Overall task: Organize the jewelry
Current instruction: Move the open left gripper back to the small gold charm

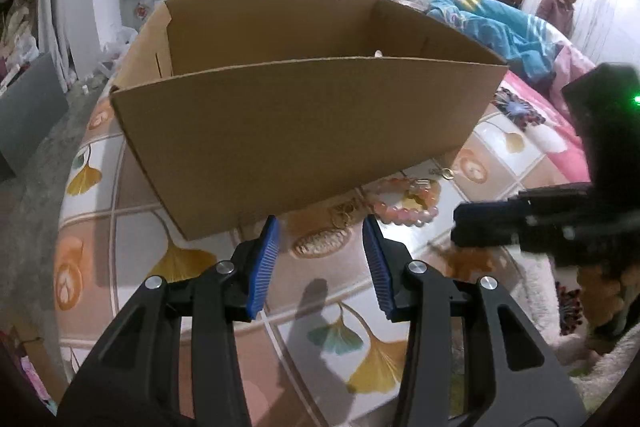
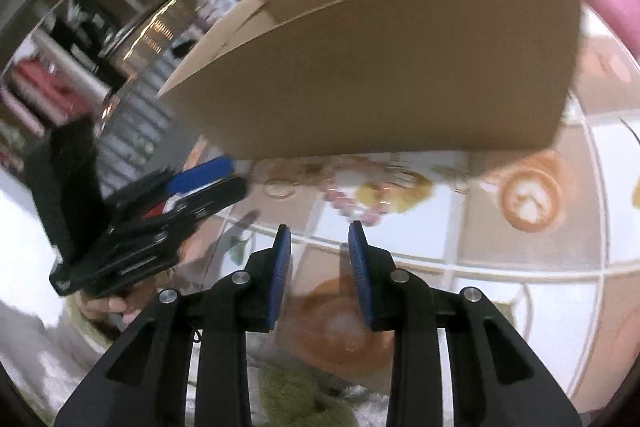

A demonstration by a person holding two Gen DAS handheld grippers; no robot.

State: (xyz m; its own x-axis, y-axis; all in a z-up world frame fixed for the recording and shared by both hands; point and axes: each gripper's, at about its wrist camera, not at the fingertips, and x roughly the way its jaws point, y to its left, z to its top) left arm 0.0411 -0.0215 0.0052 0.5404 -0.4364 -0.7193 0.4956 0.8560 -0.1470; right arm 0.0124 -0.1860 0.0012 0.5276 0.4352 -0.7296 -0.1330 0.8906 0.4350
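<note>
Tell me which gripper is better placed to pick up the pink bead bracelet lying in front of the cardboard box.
Probably the left gripper. Its open, empty jaws point almost at the pink bead bracelet, which lies just past its right fingertip by the cardboard box. The right gripper, also open and empty, sits farther back from it.

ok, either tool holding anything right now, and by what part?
Nothing is held. The left tool and right tool both stand open with only the patterned cloth showing between their pads; the pink bead bracelet lies untouched by the cardboard box.

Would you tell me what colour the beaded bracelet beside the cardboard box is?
Pale pink, with translucent round beads; clearest in the left wrist view.
</note>
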